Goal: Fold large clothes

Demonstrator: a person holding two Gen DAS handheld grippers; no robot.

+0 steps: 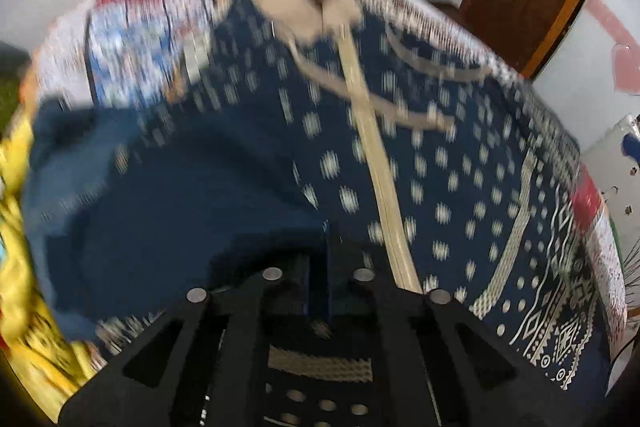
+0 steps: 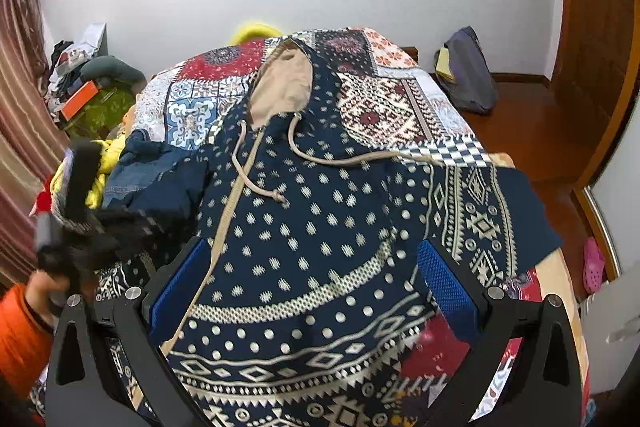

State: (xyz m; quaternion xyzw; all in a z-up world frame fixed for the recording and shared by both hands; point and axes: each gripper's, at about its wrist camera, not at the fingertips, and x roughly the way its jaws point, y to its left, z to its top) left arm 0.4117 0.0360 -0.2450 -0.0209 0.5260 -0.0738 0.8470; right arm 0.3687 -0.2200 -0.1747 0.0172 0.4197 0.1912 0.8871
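The big bed [image 2: 452,147] with its patchwork cover fills the room ahead of the right gripper [image 2: 316,291]. On it lies the hooded jacket [image 2: 320,219], dark blue with white dots and patterns, front side up, its tan-lined hood [image 2: 284,83] at the far end. It reaches from under the jaws out to the far part of the bed.

The folding has only just begun, I think. One sleeve [image 2: 492,211] lies spread flat, out past the right-hand jaw. On the other side the blue cloth [image 2: 156,171] is bunched up and not neat. The body is still open and flat, so most folds are left to do.

The right gripper's jaws stand wide apart above the jacket, and nothing is in them. The left gripper [image 1: 318,279] has its jaws almost closed. Blue cloth lies right at its tips, but the blur hides whether it is pinched.

The bed's edge is close beyond the flat sleeve, with floor and a wooden door [image 2: 592,47] further out. A yellow pile [image 2: 100,167] crowds the other side. The far part of the bed is free.
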